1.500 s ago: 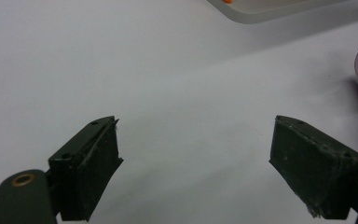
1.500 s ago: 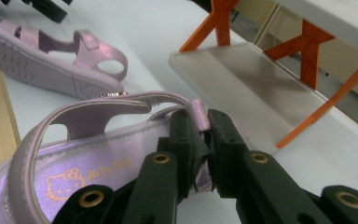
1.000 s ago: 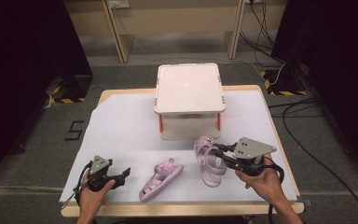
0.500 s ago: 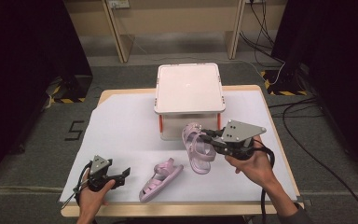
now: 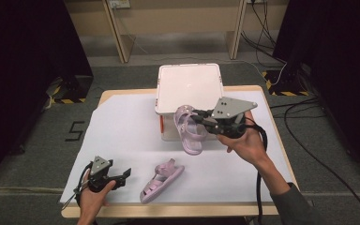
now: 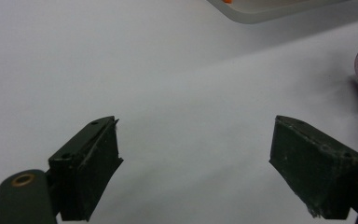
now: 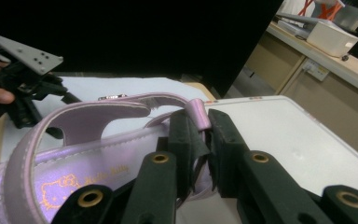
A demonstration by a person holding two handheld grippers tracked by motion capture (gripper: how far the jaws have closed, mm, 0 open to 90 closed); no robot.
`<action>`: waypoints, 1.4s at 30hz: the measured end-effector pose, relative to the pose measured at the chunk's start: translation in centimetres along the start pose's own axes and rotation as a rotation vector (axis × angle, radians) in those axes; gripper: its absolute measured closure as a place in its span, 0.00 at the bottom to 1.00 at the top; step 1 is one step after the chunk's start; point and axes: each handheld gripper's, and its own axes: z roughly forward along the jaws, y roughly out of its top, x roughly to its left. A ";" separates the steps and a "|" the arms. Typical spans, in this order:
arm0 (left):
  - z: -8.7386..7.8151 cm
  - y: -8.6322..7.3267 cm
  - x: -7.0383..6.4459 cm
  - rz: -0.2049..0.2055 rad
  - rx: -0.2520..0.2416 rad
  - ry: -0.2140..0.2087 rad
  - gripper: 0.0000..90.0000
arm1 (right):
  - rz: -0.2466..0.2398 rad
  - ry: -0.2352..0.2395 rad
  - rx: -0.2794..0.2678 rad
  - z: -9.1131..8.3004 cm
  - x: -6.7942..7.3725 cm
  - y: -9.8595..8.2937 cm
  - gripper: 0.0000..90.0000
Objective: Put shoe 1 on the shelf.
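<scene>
Right hand-held gripper (image 5: 205,121) pinches a pink sandal (image 5: 188,129) by its strap, lifted beside the lidded box (image 5: 189,86), probably for boxing. Left hand-held gripper (image 5: 122,176) sits wide apart, empty; second sandal (image 5: 161,182) just beside it on the bench (image 5: 122,126).

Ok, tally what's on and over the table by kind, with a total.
Pink sandals: 2, one held by the right gripper in the air, one lying on the table.
Lidded white boxes: 1.
White table sheets: 1.
Total: 4.
</scene>
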 end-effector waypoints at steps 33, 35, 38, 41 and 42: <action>0.0 0.0 0.0 0.001 -0.002 -0.007 0.17 | -0.054 -0.102 0.085 10.8 -7.2 2.1 0.90; 0.0 0.0 0.0 0.001 -0.002 -0.008 0.17 | -0.045 -0.112 0.101 11.4 -7.5 1.9 0.90; 0.0 0.0 0.0 0.003 -0.004 -0.009 0.17 | -0.054 -0.124 0.106 12.2 -8.2 1.6 0.90; 0.0 0.0 0.0 0.003 -0.003 -0.009 0.17 | -0.042 -0.134 0.116 12.6 -8.8 1.5 0.90; 0.0 0.0 0.0 0.000 -0.002 -0.010 0.17 | -0.041 -0.135 0.118 12.7 -9.0 1.4 0.90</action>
